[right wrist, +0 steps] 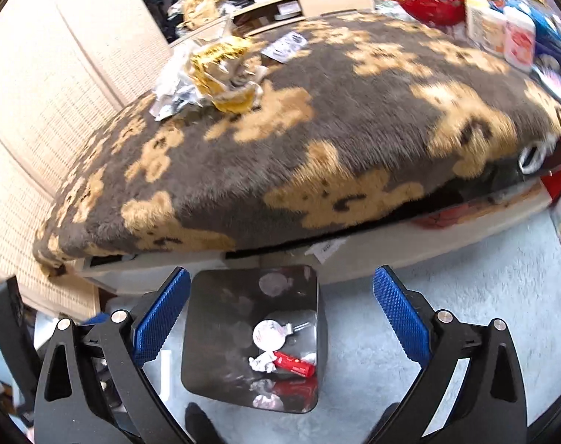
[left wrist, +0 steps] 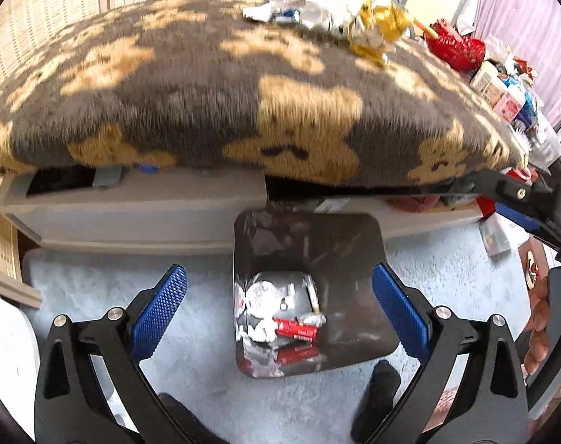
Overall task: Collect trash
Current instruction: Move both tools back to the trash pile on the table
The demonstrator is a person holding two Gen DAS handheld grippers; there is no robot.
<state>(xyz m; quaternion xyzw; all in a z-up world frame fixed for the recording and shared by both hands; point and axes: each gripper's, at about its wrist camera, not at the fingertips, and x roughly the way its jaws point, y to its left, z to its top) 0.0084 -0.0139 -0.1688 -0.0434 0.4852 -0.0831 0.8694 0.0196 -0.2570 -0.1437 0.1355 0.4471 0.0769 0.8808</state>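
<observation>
Left wrist view first: the left gripper (left wrist: 278,309) has its 2 blue-padded jaws spread wide with nothing between them, hanging right over the trash bin (left wrist: 376,229), a dark, glossy, square-ish thing standing on the pale blue rug (left wrist: 95,281) just in front of the low table's grey edge (left wrist: 132,199). Down in the bin there's a round white lid (left wrist: 260,296) at about 12 o'clock, crumpled white paper (left wrist: 258,333) at 8, and a red wrapper (left wrist: 295,329) in the middle. Up on the brown bear-print blanket (left wrist: 191,85), at roughly 1 o'clock, sits a heap of crumpled trash (left wrist: 339,18), white and foil with a yellow wrapper on its right end, so plenty still uncollected. A red bowl (left wrist: 456,46) sits further right at 2 o'clock. Right wrist view: the right gripper (right wrist: 280,314) is also wide open and holding nothing, above the same bin (right wrist: 221,288). From here the trash heap (right wrist: 214,77) is at 11 o'clock on the blanket (right wrist: 354,118), well apart from the bin, with bottles (right wrist: 502,29) at 1 o'clock.
</observation>
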